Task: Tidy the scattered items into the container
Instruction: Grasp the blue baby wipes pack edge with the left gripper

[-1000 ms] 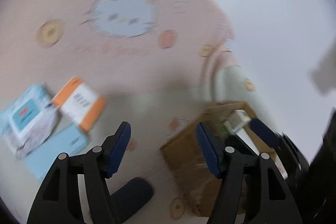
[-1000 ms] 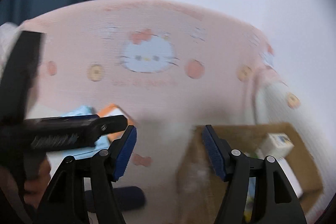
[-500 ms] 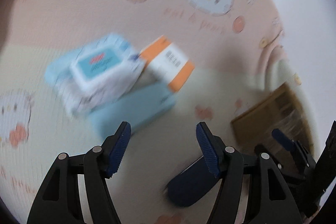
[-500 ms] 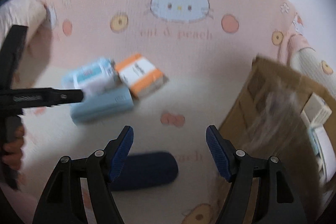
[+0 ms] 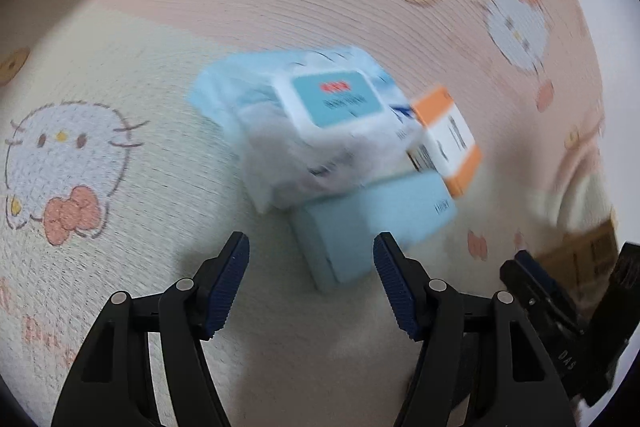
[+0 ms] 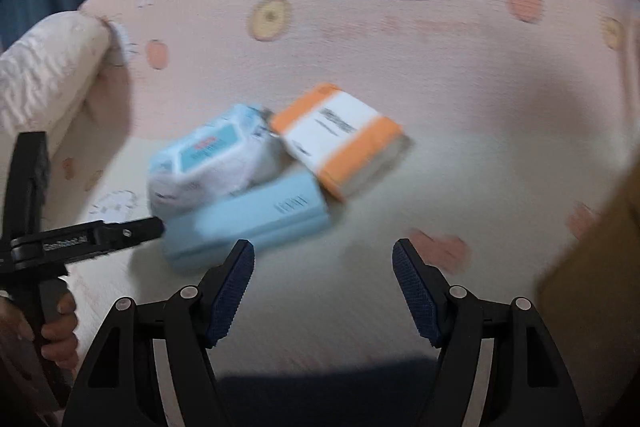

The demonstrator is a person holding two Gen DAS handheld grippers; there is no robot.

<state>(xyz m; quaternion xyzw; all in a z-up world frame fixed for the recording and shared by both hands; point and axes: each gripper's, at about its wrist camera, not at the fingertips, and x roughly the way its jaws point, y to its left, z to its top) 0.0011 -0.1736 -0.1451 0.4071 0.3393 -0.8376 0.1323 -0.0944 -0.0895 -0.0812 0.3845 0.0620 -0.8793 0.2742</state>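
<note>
Three items lie in a pile on the pink and cream cartoon mat: a wet-wipes pack (image 5: 320, 131) (image 6: 212, 159), an orange and white box (image 5: 448, 139) (image 6: 340, 139) and a light blue box (image 5: 372, 227) (image 6: 248, 223). My left gripper (image 5: 312, 259) is open, tilted down just short of the light blue box, nothing between its fingers. My right gripper (image 6: 322, 259) is open over bare mat, right of the light blue box. The cardboard box (image 5: 580, 259) (image 6: 592, 259) is at the right edge of both views.
A dark navy object (image 6: 320, 387) shows at the bottom edge, under the right gripper. A hand (image 6: 56, 323) holds the left gripper's handle at lower left. A white quilted cloth (image 6: 48, 75) lies at the far left. The picture is blurred by motion.
Both grippers came down towards the mat and the pile of three items, which now looks larger and nearer. The cardboard box slid to the right edge; the navy object dropped to the bottom.
</note>
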